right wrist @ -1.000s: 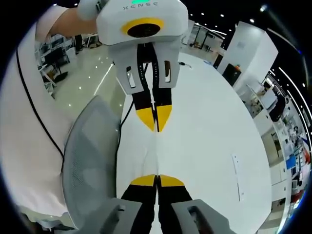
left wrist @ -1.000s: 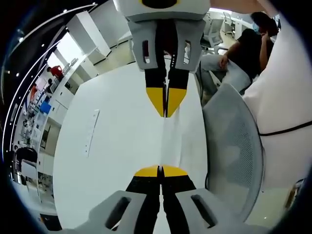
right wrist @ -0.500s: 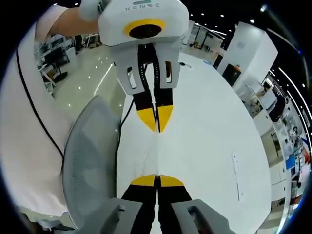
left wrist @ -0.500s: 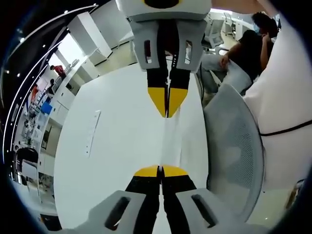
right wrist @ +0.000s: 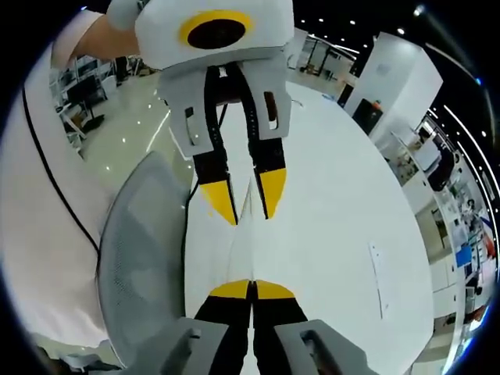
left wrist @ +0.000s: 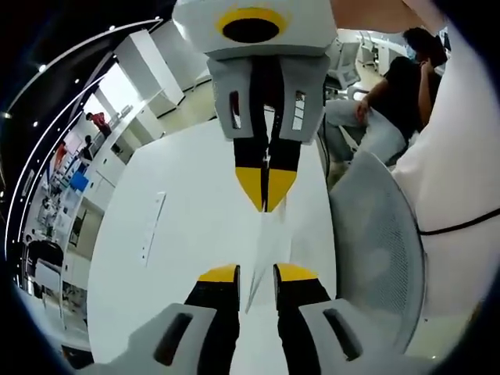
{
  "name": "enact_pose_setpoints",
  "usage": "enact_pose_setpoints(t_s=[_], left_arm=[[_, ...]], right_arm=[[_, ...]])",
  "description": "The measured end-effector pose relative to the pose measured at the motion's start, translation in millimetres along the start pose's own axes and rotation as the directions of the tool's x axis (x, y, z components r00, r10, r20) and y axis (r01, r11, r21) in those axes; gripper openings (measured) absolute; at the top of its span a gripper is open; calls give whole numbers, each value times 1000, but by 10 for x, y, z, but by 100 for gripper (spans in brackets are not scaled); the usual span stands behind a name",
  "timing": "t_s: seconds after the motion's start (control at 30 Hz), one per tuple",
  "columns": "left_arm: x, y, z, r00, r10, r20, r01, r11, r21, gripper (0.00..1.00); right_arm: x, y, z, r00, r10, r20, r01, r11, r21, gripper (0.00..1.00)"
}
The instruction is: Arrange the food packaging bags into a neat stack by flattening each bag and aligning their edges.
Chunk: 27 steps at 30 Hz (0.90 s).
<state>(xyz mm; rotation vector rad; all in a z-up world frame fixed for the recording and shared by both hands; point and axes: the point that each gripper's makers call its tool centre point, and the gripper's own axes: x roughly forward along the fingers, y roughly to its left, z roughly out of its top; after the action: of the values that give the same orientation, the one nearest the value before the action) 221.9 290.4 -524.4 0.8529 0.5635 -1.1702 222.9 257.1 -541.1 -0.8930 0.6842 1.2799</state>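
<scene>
**One white bag held up between two grippers over a white table**

One large white table (left wrist: 187,234) runs through the middle of both views, and one grey mesh chair (left wrist: 375,250) stands at its edge (lower right in the left gripper view, lower left in the right gripper view). A person in white (right wrist: 47,219) fills the side beyond the chair, and another person in dark clothes (left wrist: 398,86) sits at the upper right of the left gripper view.

There is one bag (left wrist: 269,234) to count, white and seen edge-on as a thin sheet running up the centre of the frame between the two grippers.

There are two grippers. The left gripper (left wrist: 255,273) rises from the bottom of the left gripper view with its yellow-tipped jaws parted by a narrow gap; the bag's near edge lies in that gap, though whether it touches the pads I cannot tell. The right gripper (right wrist: 251,289) rises from the bottom of the right gripper view with its jaws pressed together on the bag's other edge.

One small strip (left wrist: 151,226) lies flat on the table, left of centre.
</scene>
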Motion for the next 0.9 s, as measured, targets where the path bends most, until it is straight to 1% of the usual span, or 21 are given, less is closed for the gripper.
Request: enact_pose_setpoints(t_s=[0.2, 0.33, 0.5, 0.57, 0.67, 0.9], left_arm=[[-18, -49, 221, 999, -1, 54, -1, 1000, 20, 12], [-15, -124, 320, 997, -28, 74, 25, 999, 31, 8], [45, -181, 315, 997, -41, 61, 38, 998, 44, 7], [72, -207, 292, 998, -46, 44, 44, 998, 54, 7], [94, -231, 277, 998, -49, 31, 47, 996, 71, 7], [146, -212, 251, 999, -43, 14, 42, 996, 80, 6]], right_arm=[[-1, -2, 2, 1000, -10, -7, 10, 1000, 6, 0], [2, -10, 8, 1000, -12, -10, 12, 1000, 9, 0], [-4, 3, 20, 1000, -16, -12, 16, 1000, 9, 0], [-5, 5, 31, 1000, -12, -3, 12, 1000, 17, 0], [-8, 5, 35, 1000, -15, -8, 15, 1000, 21, 0], [-5, 50, 82, 1000, -12, 0, 12, 1000, 21, 0]])
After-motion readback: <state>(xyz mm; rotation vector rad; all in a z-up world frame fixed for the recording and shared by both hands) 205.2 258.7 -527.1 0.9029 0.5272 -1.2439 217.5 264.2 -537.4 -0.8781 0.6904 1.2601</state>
